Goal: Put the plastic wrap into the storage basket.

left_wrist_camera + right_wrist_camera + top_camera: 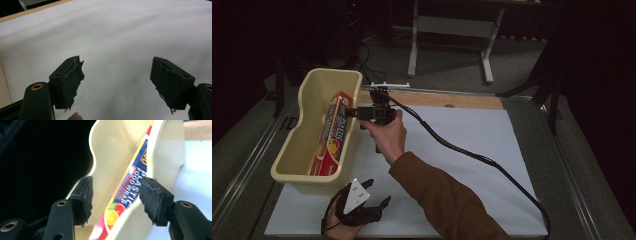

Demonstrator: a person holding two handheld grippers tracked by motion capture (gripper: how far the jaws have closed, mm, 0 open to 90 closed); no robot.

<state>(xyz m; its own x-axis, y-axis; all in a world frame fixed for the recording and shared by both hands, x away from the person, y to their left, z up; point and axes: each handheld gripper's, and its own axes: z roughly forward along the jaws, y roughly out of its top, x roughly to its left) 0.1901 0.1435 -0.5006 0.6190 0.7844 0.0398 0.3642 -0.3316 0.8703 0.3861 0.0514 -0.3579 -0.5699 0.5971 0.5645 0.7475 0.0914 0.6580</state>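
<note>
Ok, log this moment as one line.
right gripper open over bin | plastic wrap box inside bin | left gripper open, empty

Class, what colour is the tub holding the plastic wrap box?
Pale cream-yellow tub, clearest in the high view.

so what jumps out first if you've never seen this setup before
The cream plastic bin at the table's left edge draws the eye, with a bright plastic wrap box leaning inside it. The right hand-held gripper hangs over the bin's rim with its jaws open, the box between them but not touched. The left hand-held gripper waits open over the white mat, near the bin's near end.
</note>
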